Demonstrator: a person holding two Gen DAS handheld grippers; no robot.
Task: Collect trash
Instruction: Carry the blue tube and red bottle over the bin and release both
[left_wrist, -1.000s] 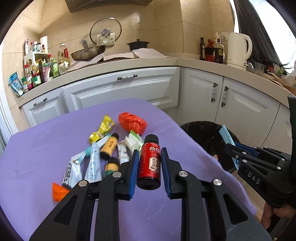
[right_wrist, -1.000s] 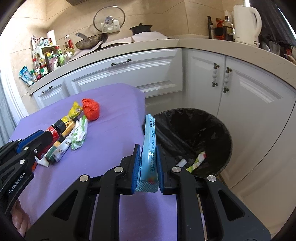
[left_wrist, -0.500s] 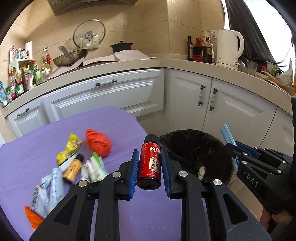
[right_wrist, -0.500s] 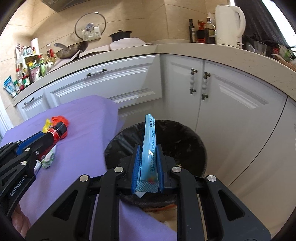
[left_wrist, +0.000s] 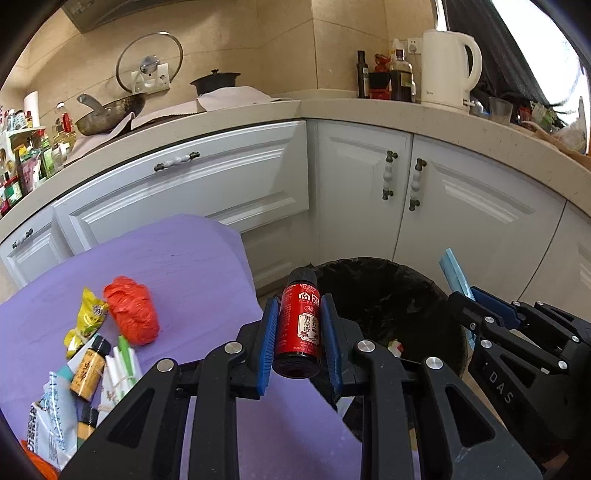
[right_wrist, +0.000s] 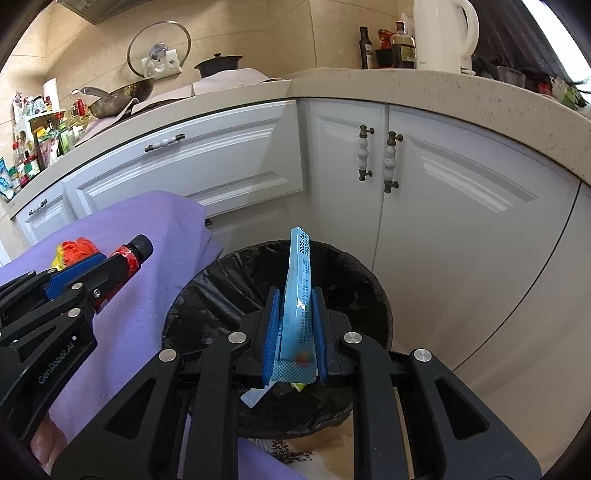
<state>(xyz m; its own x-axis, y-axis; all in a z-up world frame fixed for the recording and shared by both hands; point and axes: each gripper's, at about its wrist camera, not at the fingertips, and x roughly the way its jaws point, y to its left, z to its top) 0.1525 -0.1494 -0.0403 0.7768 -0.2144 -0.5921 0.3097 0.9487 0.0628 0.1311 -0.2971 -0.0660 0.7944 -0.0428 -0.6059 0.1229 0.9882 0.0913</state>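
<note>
Behind bin (right_wrist: 365, 291), white cabinets (right_wrist: 424, 206), kettle (left_wrist: 448, 70)

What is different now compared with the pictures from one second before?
Both grippers swung from over the purple cloth toward the black bin; the right gripper now hangs over its opening. Unchanged: left gripper grips the red bottle, right grips the blue packet; remaining trash lies untouched.

Purple-covered table (left_wrist: 177, 266) bears red wad (left_wrist: 131, 310), wrappers (left_wrist: 86, 321), seemingly small bottles (left_wrist: 88, 369).
</note>
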